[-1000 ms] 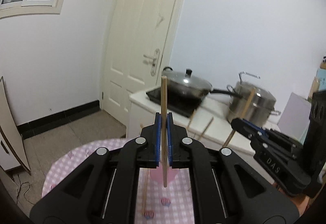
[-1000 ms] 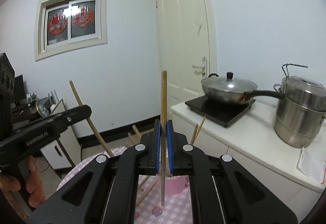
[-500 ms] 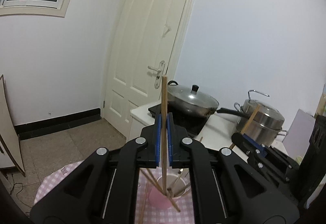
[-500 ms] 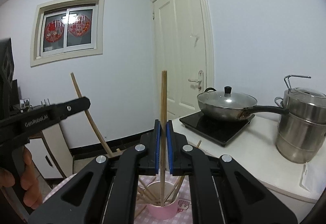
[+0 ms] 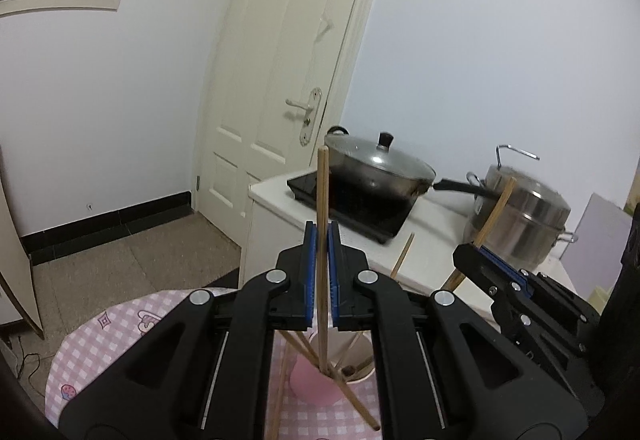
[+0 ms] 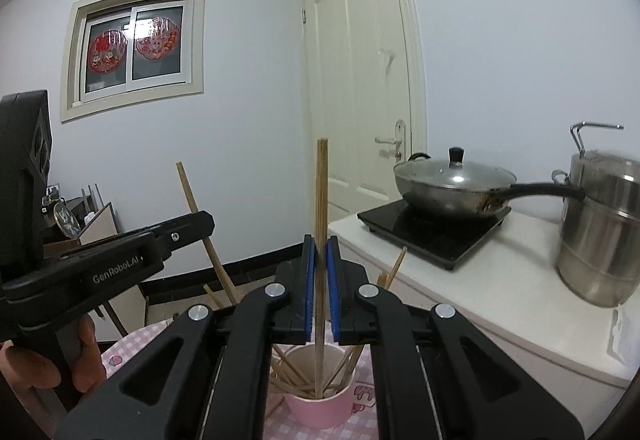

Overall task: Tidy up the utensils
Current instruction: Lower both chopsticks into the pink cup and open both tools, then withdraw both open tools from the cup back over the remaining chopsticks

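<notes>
A pink cup (image 5: 316,390) (image 6: 320,406) with several wooden chopsticks in it stands on the pink checked table (image 5: 120,336). My left gripper (image 5: 322,236) is shut on an upright chopstick (image 5: 322,192), whose lower end reaches into the cup's mouth. My right gripper (image 6: 320,252) is shut on another upright chopstick (image 6: 321,192), and its tip dips inside the cup. In each wrist view the other gripper shows at the side: the right gripper (image 5: 478,254) with its slanted stick, the left gripper (image 6: 200,224) held by a hand (image 6: 60,360).
Behind the table a white counter (image 6: 480,292) carries a lidded wok (image 6: 452,184) on a black hob (image 6: 432,236) and a steel steamer pot (image 6: 600,228). A closed door (image 5: 288,80) stands beyond. One long chopstick (image 5: 352,396) leans out over the cup's rim toward me.
Both grippers have come down and forward over the cup with their chopsticks still gripped. The sticks' lower ends now sit in the cup's mouth.
</notes>
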Motion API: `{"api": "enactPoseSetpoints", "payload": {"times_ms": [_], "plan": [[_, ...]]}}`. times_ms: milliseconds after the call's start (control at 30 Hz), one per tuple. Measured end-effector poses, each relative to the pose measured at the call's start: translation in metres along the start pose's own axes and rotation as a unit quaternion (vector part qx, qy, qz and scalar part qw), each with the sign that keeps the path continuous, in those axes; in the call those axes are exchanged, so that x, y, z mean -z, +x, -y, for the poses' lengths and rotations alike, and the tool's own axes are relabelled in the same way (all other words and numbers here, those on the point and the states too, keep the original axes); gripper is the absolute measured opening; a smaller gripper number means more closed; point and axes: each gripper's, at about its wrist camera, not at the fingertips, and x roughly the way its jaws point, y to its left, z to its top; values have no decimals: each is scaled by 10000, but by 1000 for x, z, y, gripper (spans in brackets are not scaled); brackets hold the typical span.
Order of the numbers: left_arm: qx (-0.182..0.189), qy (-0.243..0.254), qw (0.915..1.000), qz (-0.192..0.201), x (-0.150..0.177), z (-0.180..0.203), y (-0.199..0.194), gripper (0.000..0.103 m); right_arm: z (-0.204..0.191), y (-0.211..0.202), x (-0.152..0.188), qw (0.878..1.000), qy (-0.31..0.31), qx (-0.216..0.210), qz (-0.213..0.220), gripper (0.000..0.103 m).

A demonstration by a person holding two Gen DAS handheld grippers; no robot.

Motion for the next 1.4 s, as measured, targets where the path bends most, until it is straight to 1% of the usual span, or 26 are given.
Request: {"api": "enactPoseSetpoints", "payload": {"times_ms": [200, 400, 600, 667, 867, 1033, 1100, 1133, 1167, 1200, 1267, 1400], "plan": [[40, 183, 9995, -248, 12, 0, 7, 6, -3, 2, 14, 9998, -68, -23, -193, 5], [57, 229, 9985, -497, 26, -3, 12, 6, -3, 4, 31, 9991, -54, 17, -418, 5], [86, 185, 9975, -678, 29, -6, 14, 7, -3, 9, 44, 9981, -38, 75, -618, 5], [86, 176, 9965, -815, 29, -6, 17, 7, -4, 10, 47, 9979, -33, 94, -638, 5], [141, 86, 9944, -1046, 31, -7, 20, 7, -5, 7, 47, 9976, 66, 91, -683, 5], [217, 69, 9934, -1121, 28, -5, 15, 8, -5, 2, 43, 9976, 145, 59, -674, 6], [231, 72, 9936, -1108, 27, -4, 11, 15, -5, -1, 41, 9977, 167, 49, -659, 6], [254, 60, 9937, -1090, 26, -3, 7, 29, -5, -3, 40, 9977, 184, 41, -644, 7], [274, 31, 9941, -1050, 25, -3, 3, 47, -5, -5, 39, 9978, 202, 33, -629, 10], [263, 10, 9951, -951, 23, -3, -3, 52, -5, -8, 38, 9979, 226, 29, -609, 13], [242, 71, 9960, -861, 20, -1, -13, 52, -7, -14, 35, 9980, 243, 39, -579, 18], [243, 144, 9969, -734, 15, 2, -32, 52, -11, -28, 28, 9984, 297, 38, -483, 20]]}}
